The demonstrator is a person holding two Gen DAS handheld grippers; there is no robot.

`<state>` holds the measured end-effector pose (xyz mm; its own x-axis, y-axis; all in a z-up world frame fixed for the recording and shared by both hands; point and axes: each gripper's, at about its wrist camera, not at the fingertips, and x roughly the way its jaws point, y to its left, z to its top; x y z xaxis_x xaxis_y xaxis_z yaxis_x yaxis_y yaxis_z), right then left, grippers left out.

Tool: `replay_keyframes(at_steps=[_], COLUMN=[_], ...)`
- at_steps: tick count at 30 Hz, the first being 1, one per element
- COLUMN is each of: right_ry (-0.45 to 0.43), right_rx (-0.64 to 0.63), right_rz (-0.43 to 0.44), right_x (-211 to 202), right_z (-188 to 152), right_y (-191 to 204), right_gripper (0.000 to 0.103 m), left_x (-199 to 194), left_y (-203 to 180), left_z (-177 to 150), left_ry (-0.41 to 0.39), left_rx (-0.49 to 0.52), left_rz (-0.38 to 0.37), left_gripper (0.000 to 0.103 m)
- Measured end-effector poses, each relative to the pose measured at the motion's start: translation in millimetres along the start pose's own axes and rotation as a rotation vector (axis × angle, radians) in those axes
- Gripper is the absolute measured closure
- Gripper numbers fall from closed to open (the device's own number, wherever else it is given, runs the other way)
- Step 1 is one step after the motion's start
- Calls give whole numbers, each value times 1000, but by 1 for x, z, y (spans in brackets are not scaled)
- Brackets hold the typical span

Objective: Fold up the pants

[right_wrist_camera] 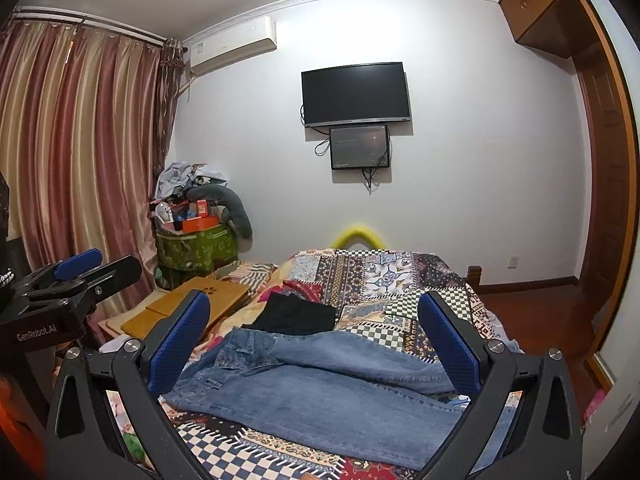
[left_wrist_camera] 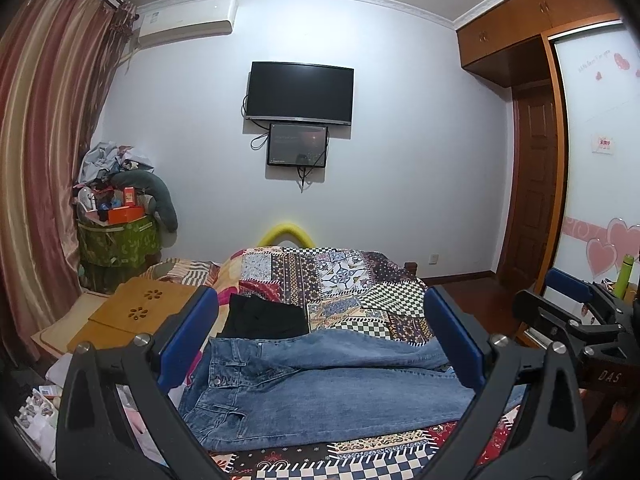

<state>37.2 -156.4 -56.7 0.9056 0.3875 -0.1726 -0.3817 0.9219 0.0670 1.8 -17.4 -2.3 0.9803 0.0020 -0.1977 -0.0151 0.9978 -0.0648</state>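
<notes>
Bedroom scene, and a patchwork quilt (left_wrist_camera: 360, 280) covers the bed, busy with checks and florals. Right in the middle of that quilt lie the blue jeans (left_wrist_camera: 320, 392), spread flat across the bed, waistband toward the curtain side, both legs running off toward the door side. The upper leg lies slightly over the lower one, a soft crease between them. In the right wrist view the jeans (right_wrist_camera: 320, 388) look much the same, laid out and unfolded.

Just beyond the jeans' waistband sits a folded black garment (left_wrist_camera: 266, 318), touching the denim's far edge. Beside that, off the waistband end, a wooden lap tray (left_wrist_camera: 140, 312) with flower cut-outs rests at the bed's edge.

Now the claws. The left claw (left_wrist_camera: 320, 336) hangs above the jeans, blue pads spread wide, nothing between them. The right claw (right_wrist_camera: 316, 344) does the same, jaws wide apart, gripping nothing, the denim visible through the gap. Each claw shows at the edge of the other's view.

Further out from the jeans, on the far wall, a dark television (left_wrist_camera: 300, 92) hangs with a smaller screen (left_wrist_camera: 298, 145) just beneath. Striped curtains (right_wrist_camera: 80, 152) on the waistband side, a heaped green bin (left_wrist_camera: 116, 240) beside them.
</notes>
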Motion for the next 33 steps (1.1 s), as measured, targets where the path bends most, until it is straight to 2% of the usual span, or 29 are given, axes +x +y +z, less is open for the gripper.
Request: replay_keyframes(at_steps=[33], right_ry=[-2], right_rx=[10], right_rz=[4], right_x=[3], right_z=[0], right_y=[-3], right_gripper=[0], left_x=[-3], left_y=[-3], left_z=[5], left_ry=[-10], left_rx=[8], left_rz=[3], left_gripper=[0])
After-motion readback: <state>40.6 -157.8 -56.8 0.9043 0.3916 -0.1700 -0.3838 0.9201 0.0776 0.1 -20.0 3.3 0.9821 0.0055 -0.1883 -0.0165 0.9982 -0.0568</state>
